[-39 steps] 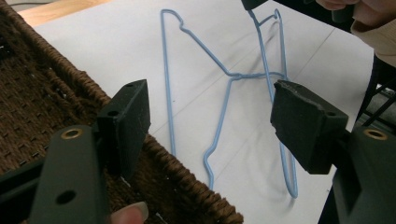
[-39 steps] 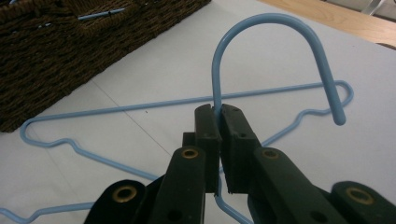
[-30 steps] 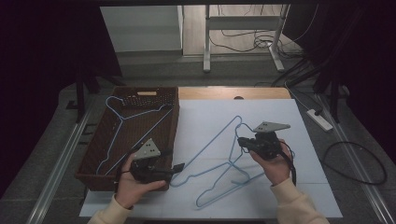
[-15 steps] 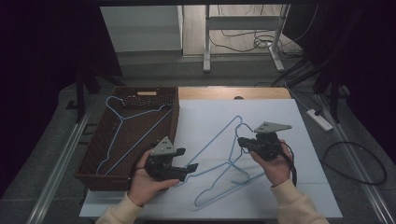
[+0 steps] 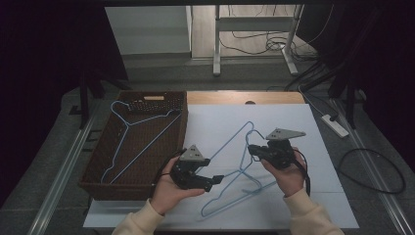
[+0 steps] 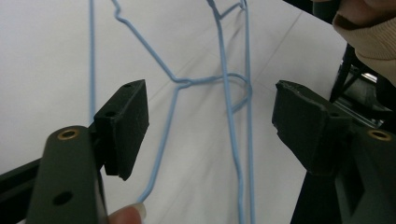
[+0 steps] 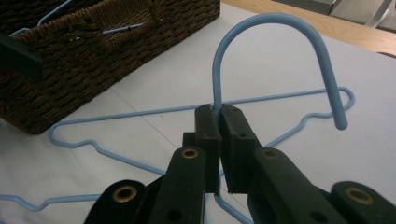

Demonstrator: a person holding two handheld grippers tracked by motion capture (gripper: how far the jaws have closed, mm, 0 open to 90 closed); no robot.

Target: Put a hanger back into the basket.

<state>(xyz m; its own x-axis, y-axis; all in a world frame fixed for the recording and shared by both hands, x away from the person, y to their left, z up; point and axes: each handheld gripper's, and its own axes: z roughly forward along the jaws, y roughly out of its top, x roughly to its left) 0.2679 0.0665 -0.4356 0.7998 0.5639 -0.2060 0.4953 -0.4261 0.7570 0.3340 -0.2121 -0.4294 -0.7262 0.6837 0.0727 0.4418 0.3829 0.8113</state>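
Right hand-held gripper (image 7: 219, 121) pinches the light-blue wire hanger's (image 7: 275, 56) hook neck, left hand-held gripper (image 6: 210, 126) gapes empty; tangled hangers may drag along.

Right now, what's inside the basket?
One blue hanger lies in the basket, hook toward the far wall. The near wall hides the floor close to the left tool, so anything lying there can't be seen.

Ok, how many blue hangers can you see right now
3. One hanger lies in the wicker basket. Two overlap on the white sheet: the right gripper clamps one's neck; the other lies beneath. Others may be hidden.
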